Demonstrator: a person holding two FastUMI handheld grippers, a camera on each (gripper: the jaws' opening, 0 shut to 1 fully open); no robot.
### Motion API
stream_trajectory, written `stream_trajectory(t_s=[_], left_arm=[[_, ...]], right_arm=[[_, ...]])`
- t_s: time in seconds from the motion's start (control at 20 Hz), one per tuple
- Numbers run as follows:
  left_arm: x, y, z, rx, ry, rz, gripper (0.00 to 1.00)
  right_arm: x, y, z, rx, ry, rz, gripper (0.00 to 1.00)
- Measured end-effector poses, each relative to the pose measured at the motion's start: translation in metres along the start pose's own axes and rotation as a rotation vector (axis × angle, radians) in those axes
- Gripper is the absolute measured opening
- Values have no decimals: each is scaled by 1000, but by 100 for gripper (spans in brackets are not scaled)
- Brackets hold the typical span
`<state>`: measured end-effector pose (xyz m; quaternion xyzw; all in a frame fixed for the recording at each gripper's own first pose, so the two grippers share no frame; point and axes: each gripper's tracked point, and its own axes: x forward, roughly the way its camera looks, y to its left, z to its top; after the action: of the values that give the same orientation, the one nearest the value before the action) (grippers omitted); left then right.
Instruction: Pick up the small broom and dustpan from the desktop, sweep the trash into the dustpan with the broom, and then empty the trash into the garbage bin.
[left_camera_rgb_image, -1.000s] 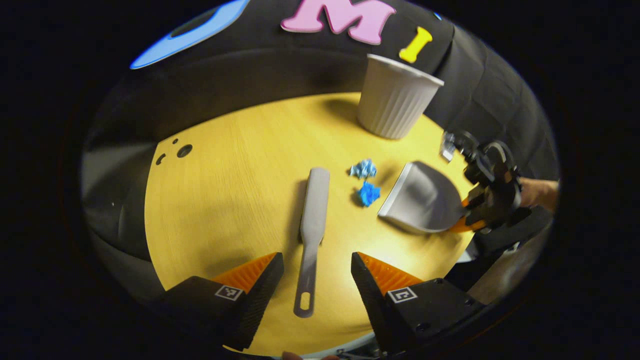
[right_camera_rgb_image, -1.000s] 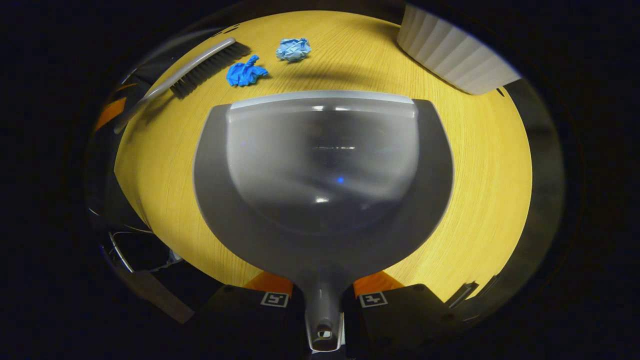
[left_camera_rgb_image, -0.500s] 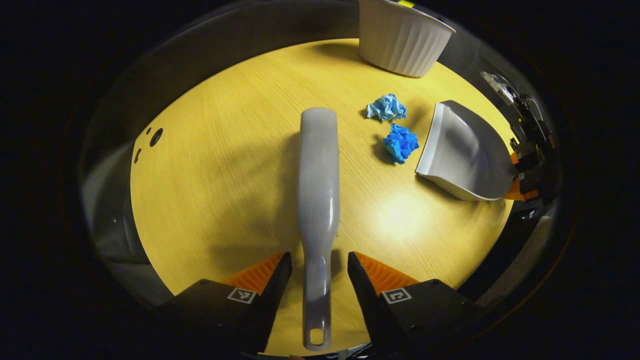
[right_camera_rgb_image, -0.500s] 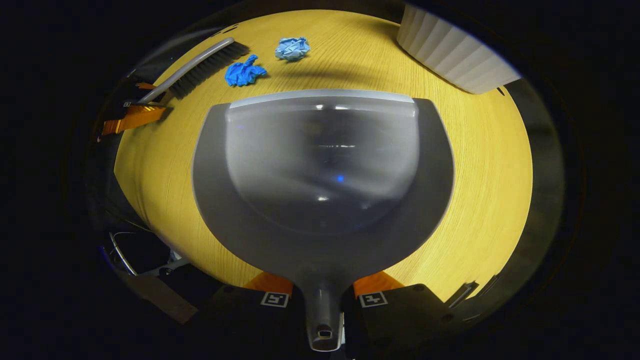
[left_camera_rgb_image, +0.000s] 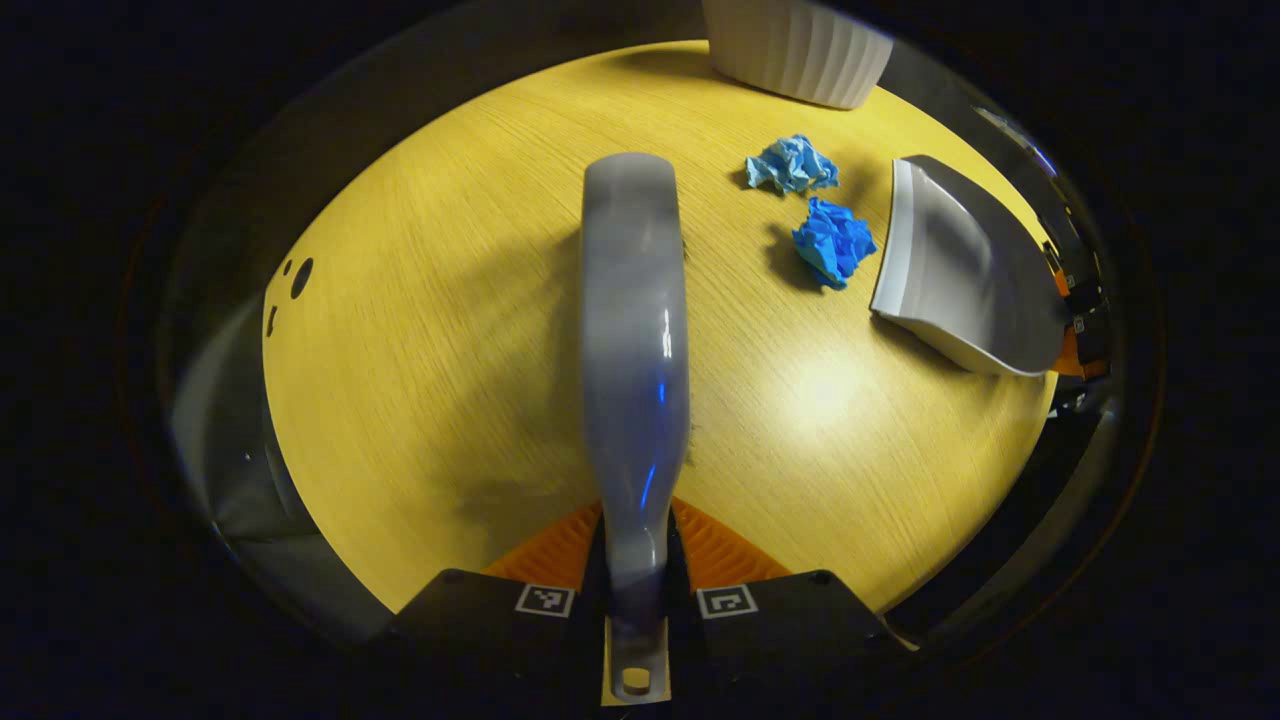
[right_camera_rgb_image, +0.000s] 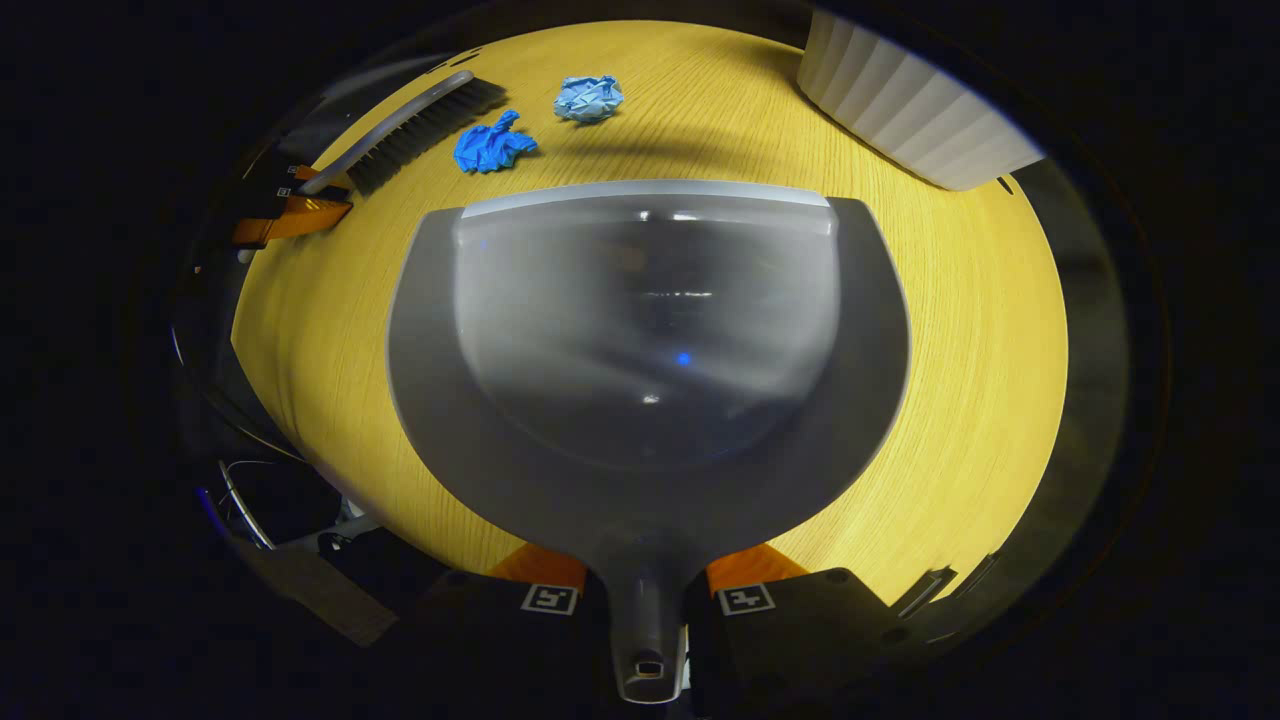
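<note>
My left gripper (left_camera_rgb_image: 635, 545) is shut on the handle of the grey broom (left_camera_rgb_image: 633, 330), which runs forward over the yellow round table (left_camera_rgb_image: 430, 340). Two crumpled blue paper balls (left_camera_rgb_image: 833, 241) (left_camera_rgb_image: 792, 165) lie to its right. Beyond them rests the grey dustpan (left_camera_rgb_image: 965, 275), its lip facing the balls. In the right gripper view my right gripper (right_camera_rgb_image: 645, 585) is shut on the dustpan's (right_camera_rgb_image: 645, 340) handle. There the broom (right_camera_rgb_image: 410, 125) with dark bristles lies at the far left, the left gripper (right_camera_rgb_image: 290, 205) on its handle, and the paper balls (right_camera_rgb_image: 492, 145) (right_camera_rgb_image: 588, 98) sit ahead of the pan.
A white ribbed garbage bin (left_camera_rgb_image: 795, 45) stands at the table's far edge, also the bin (right_camera_rgb_image: 910, 95) at the upper right in the right gripper view. Small holes (left_camera_rgb_image: 300, 277) mark the table's left part. Bare tabletop lies left of the broom.
My left gripper came down and forward over the broom's handle and closed on it. The right gripper has stayed still, holding the dustpan.
</note>
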<state>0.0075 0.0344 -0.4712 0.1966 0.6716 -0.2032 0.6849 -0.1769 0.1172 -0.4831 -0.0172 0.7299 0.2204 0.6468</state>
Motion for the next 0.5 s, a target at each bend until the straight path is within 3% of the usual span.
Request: stream_trajectory(t_s=[0.25, 0.3, 0.35, 0.5], left_arm=[[1, -1, 11, 28, 11, -4, 27], [2, -2, 18, 11, -7, -5, 25], [1, -5, 27, -13, -26, -9, 24], [2, -13, 43, -18, -17, -12, 23]], right_arm=[[0, 0, 1, 1, -6, 0, 36], [0, 0, 1, -1, -6, 1, 30], [0, 0, 1, -2, -6, 2, 36], [0, 0, 1, -9, -5, 3, 36]])
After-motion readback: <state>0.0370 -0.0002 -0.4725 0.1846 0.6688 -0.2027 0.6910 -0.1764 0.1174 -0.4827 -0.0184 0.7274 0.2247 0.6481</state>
